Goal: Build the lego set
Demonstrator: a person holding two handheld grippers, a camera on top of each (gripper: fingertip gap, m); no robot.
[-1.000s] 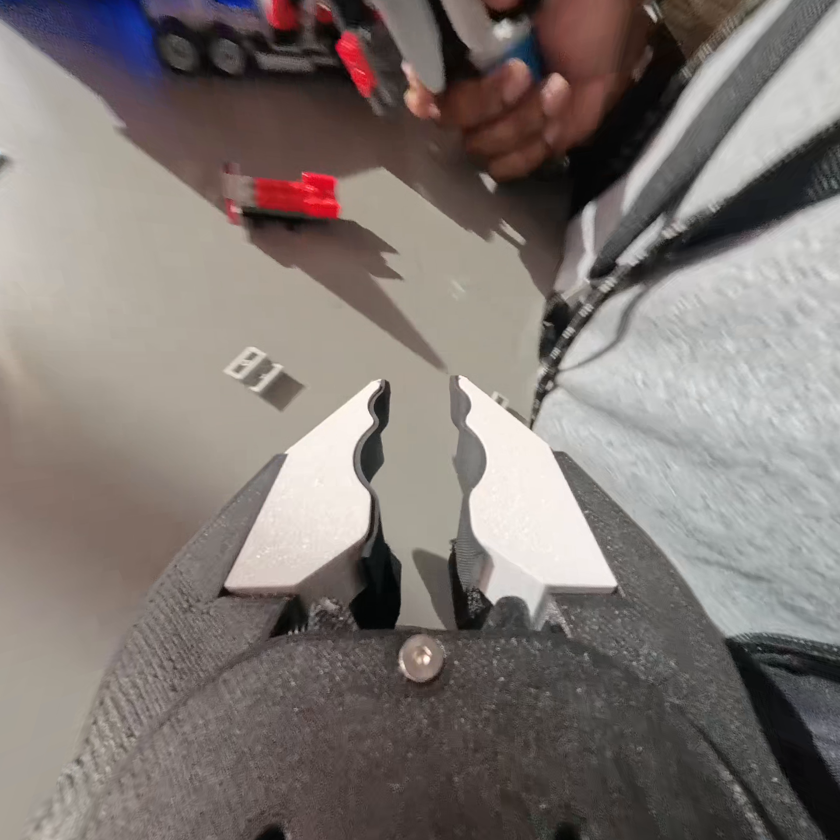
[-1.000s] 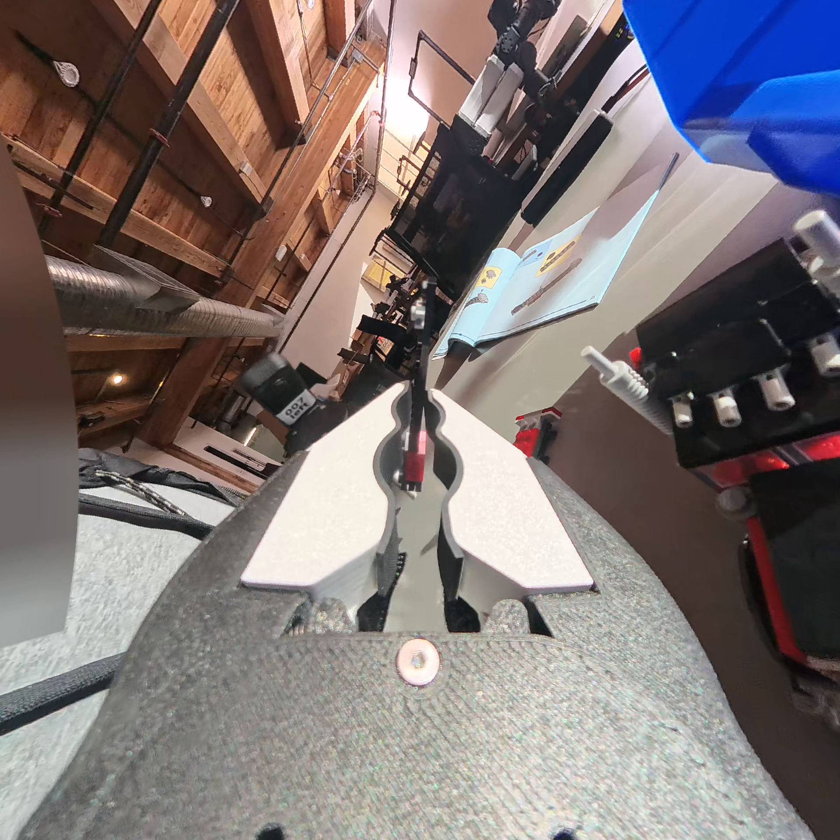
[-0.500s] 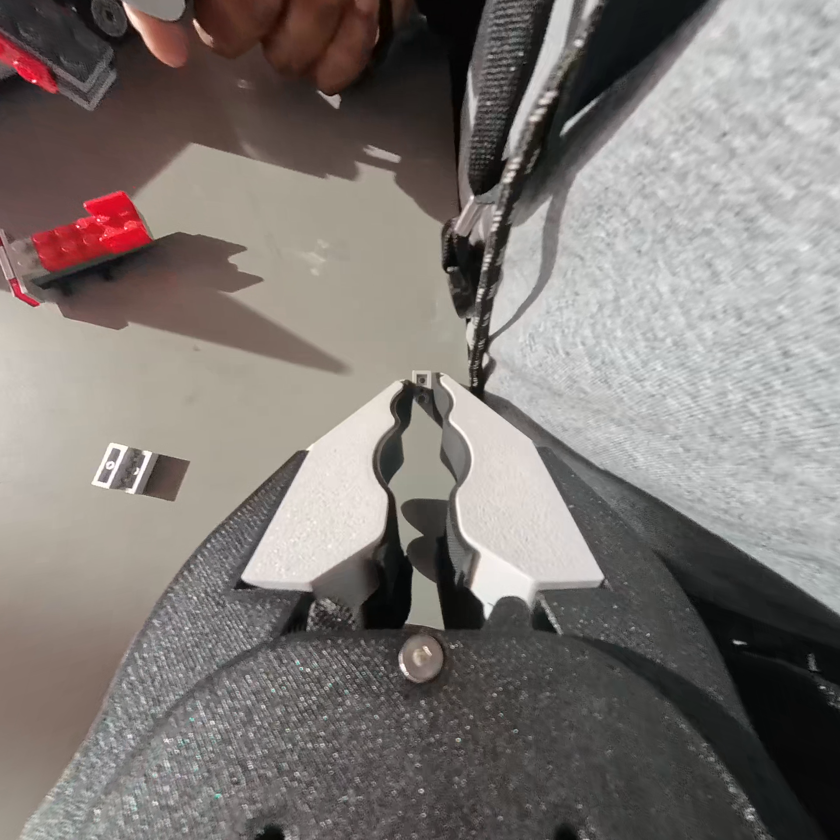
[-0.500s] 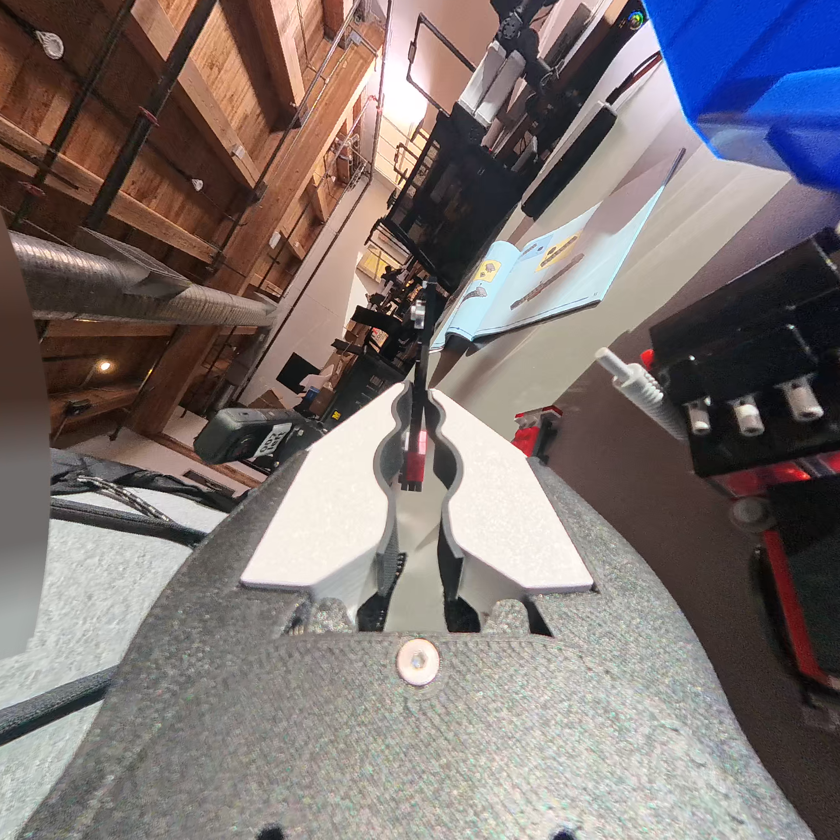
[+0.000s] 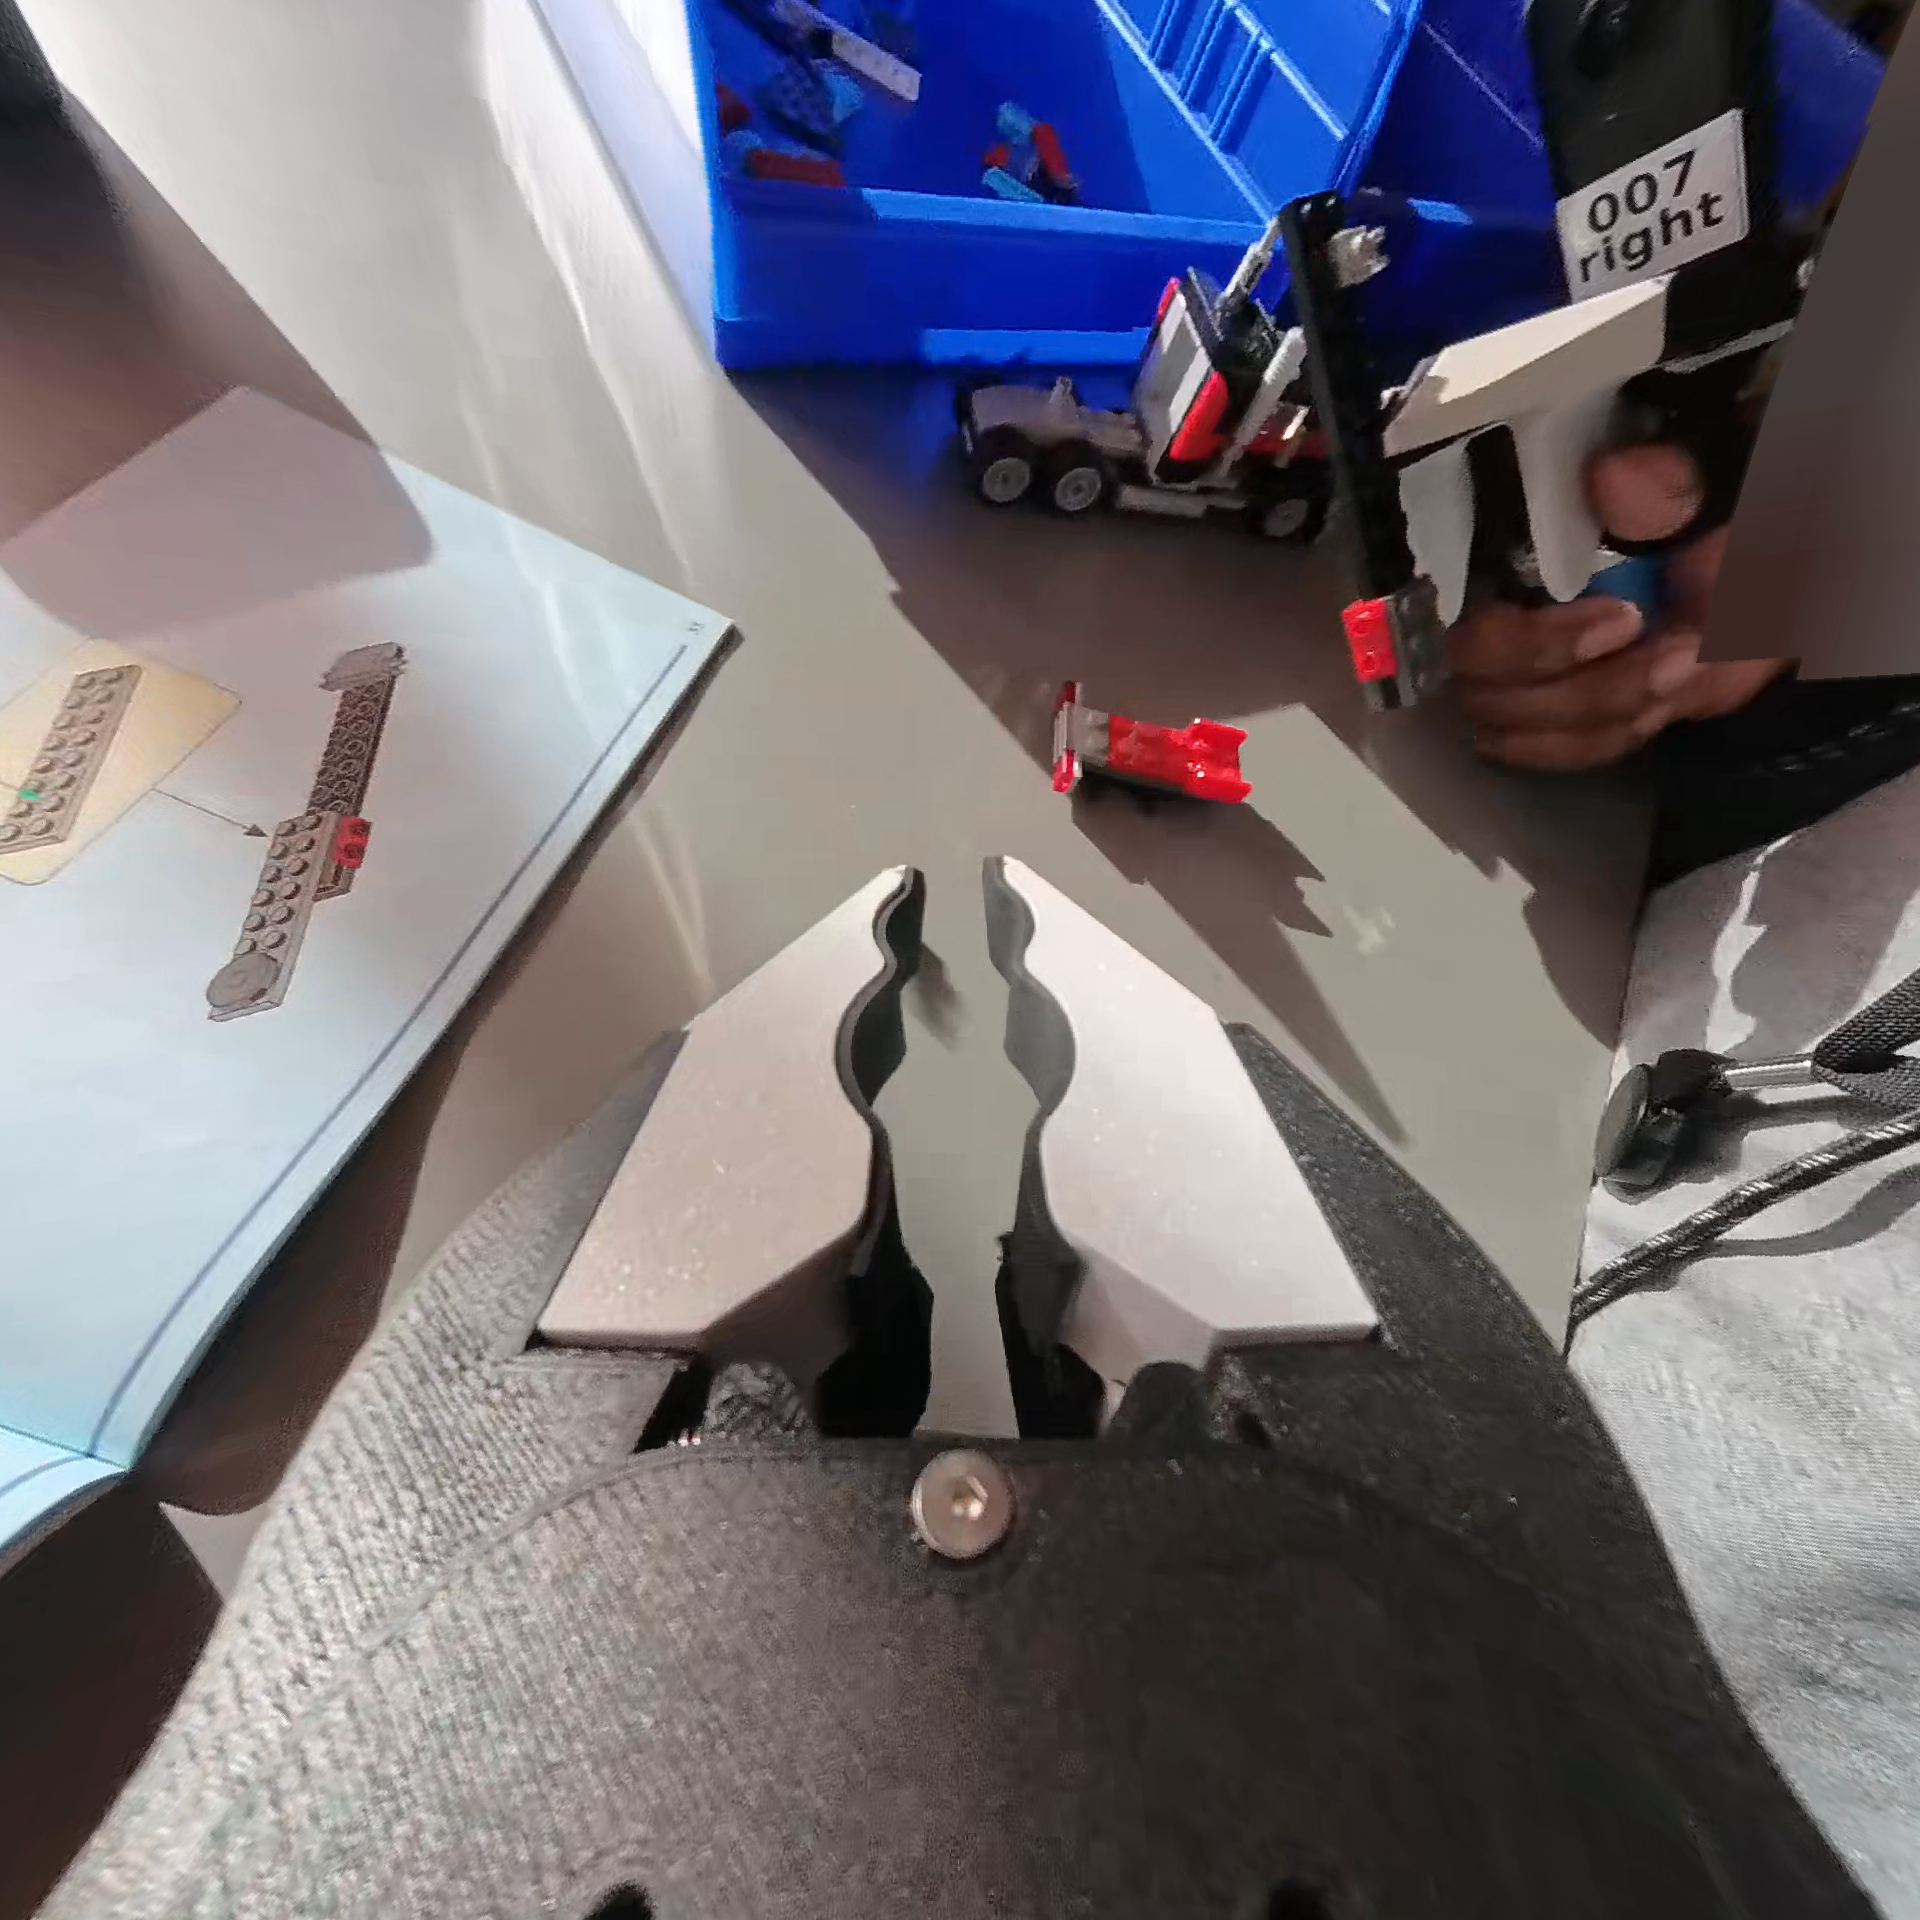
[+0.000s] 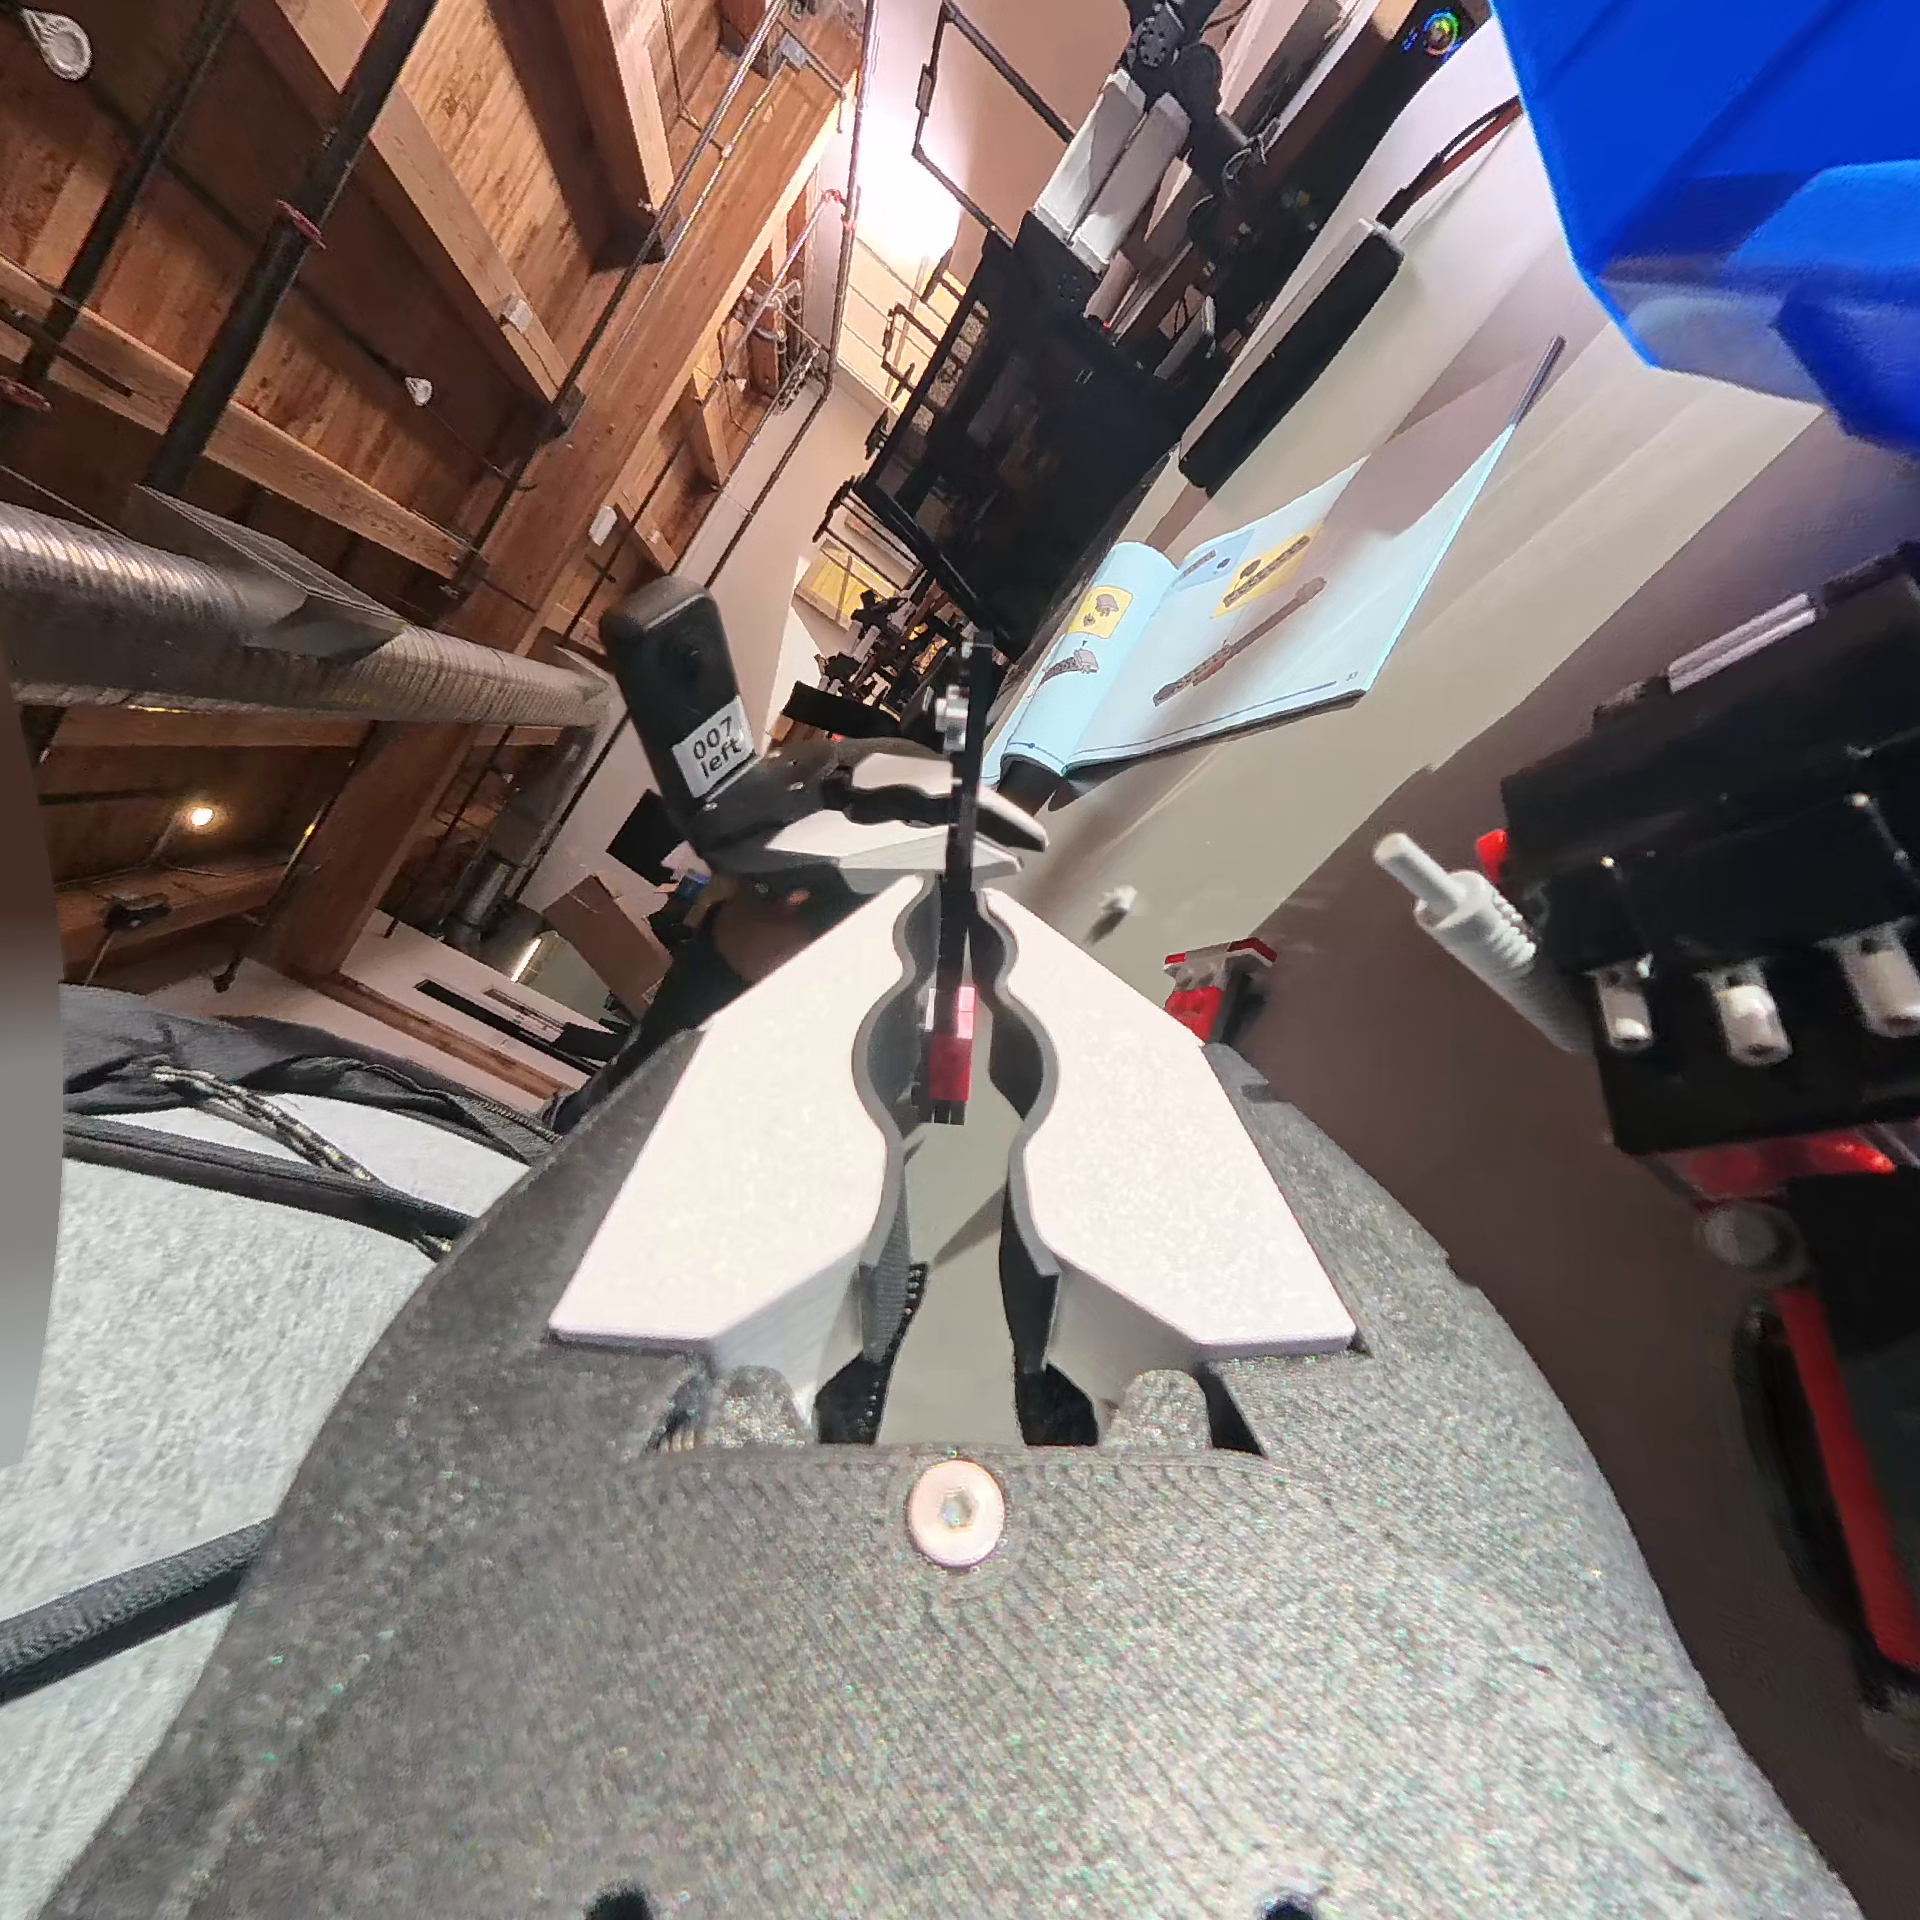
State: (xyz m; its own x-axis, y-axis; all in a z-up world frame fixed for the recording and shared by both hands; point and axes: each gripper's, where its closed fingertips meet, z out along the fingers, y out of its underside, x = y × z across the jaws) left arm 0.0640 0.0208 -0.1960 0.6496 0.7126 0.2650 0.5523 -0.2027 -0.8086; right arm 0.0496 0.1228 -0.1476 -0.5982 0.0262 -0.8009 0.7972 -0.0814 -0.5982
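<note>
My right gripper (image 6: 961, 894) is shut on a long black lego beam (image 6: 964, 790) that stands upright, with a red brick (image 6: 951, 1049) at its lower end between the fingers. In the left wrist view this gripper (image 5: 1397, 457) holds the beam (image 5: 1335, 395) next to the lego truck (image 5: 1132, 447). My left gripper (image 5: 948, 871) hovers over the table with its jaws a little apart and nothing at the tips. A dark blur lies between the fingers. A small red lego assembly (image 5: 1153, 748) lies ahead of it.
An open instruction booklet (image 5: 260, 883) lies at the left. A blue parts bin (image 5: 987, 208) stands behind the truck. The person's grey shirt and strap (image 5: 1766, 1351) are at the right. A small grey piece (image 6: 1117, 899) shows near the left gripper (image 6: 914, 805). The tips of one gripper are about 12 cm away from the tips of the other.
My left gripper swung from beside the person's shirt towards the table's middle. Its jaws parted a little, and the small grey piece at its tips no longer shows there. The right gripper kept the beam.
</note>
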